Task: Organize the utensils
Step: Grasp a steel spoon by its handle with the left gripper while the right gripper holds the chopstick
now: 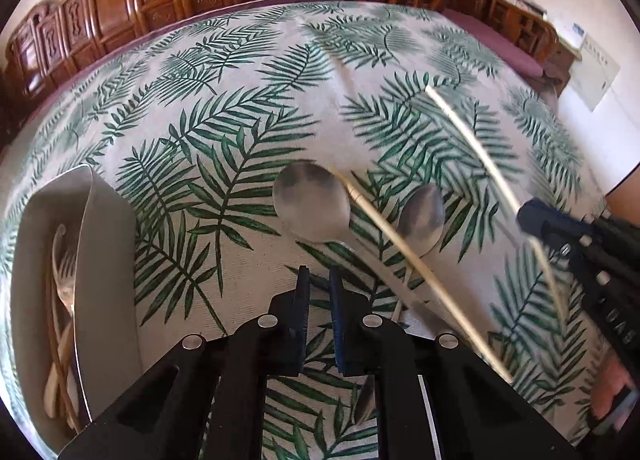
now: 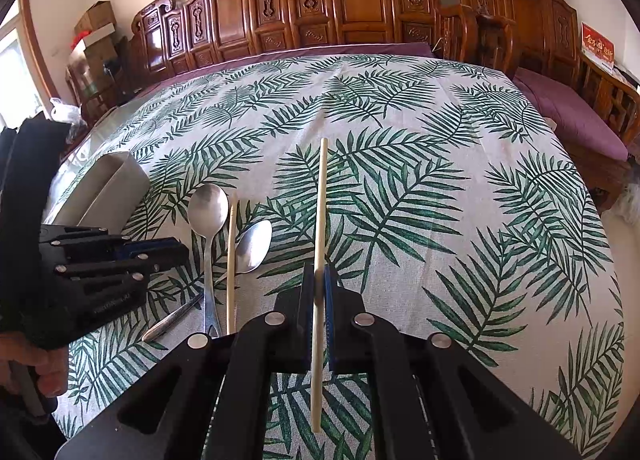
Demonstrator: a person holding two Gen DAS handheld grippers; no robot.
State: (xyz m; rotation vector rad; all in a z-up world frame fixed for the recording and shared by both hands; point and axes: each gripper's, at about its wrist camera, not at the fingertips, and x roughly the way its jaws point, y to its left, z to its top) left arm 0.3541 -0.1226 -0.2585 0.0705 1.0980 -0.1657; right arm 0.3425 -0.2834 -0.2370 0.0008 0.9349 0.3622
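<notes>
My right gripper (image 2: 319, 280) is shut on a pale wooden chopstick (image 2: 321, 220) and holds it above the cloth; it also shows in the left wrist view (image 1: 480, 152). A second chopstick (image 2: 231, 260) lies on the table between two metal spoons, a larger one (image 2: 208, 208) and a smaller one (image 2: 253, 246). In the left wrist view these are the chopstick (image 1: 400, 244), the larger spoon (image 1: 312, 200) and the smaller spoon (image 1: 421, 220). My left gripper (image 1: 320, 280) hovers just before the spoons, fingers slightly apart and empty. A grey utensil holder (image 1: 108, 244) at left holds a fork and wooden utensils.
The table carries a green leaf-print cloth (image 2: 440, 180). Carved wooden chairs (image 2: 360, 0) line the far edge. The utensil holder also shows in the right wrist view (image 2: 108, 188), left of the spoons. The right gripper body (image 1: 580, 244) reaches in from the right.
</notes>
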